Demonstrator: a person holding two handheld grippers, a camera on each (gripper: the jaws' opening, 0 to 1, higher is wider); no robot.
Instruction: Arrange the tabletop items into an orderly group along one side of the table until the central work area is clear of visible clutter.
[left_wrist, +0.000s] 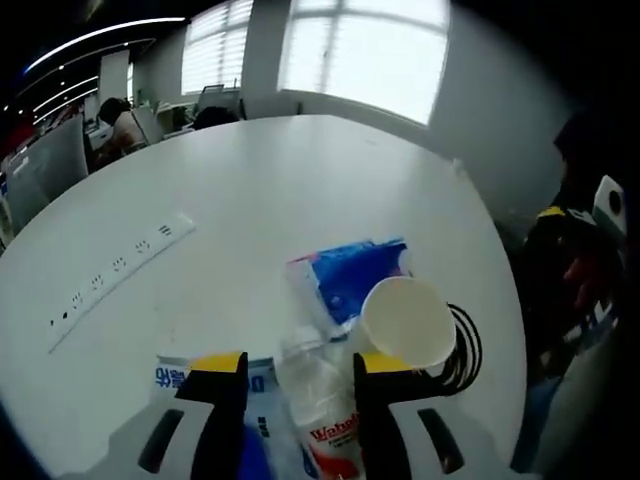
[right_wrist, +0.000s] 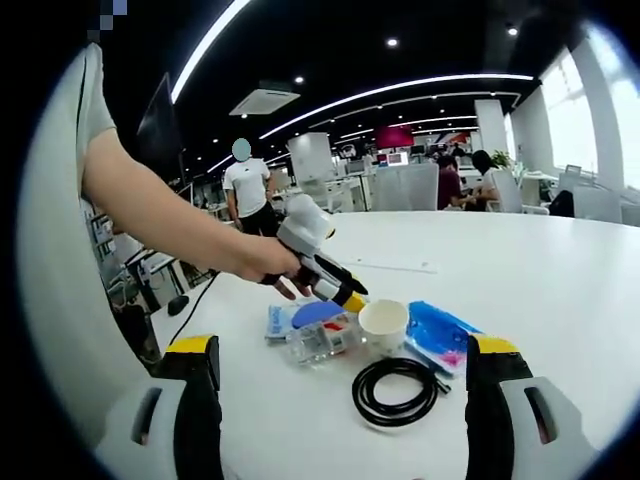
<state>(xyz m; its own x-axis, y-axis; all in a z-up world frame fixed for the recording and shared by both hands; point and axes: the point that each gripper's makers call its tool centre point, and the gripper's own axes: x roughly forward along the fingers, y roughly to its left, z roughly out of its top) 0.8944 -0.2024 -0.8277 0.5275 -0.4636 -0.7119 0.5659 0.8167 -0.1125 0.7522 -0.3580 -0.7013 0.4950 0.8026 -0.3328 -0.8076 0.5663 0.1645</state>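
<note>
A clear plastic bottle (left_wrist: 320, 405) with a red label lies on the white table (left_wrist: 250, 190) between the yellow-tipped jaws of my left gripper (left_wrist: 300, 365). The jaws stand either side of it with a gap at the left jaw. Beside the bottle are a white paper cup (left_wrist: 408, 322), a blue packet (left_wrist: 355, 280) and a black cable coil (left_wrist: 467, 350). A blue-and-white packet (left_wrist: 170, 380) lies under the left jaw. My right gripper (right_wrist: 345, 345) hangs wide open above the near table, facing the bottle (right_wrist: 320, 340), cup (right_wrist: 383, 322) and coil (right_wrist: 395, 392). A hand holds the left gripper (right_wrist: 335, 280).
A strip of sockets (left_wrist: 120, 265) is set into the table to the left. The blue packet (right_wrist: 435, 335) lies right of the cup. People sit at the far table edge (right_wrist: 480, 180), and one stands behind (right_wrist: 245, 185). Chairs line the far side.
</note>
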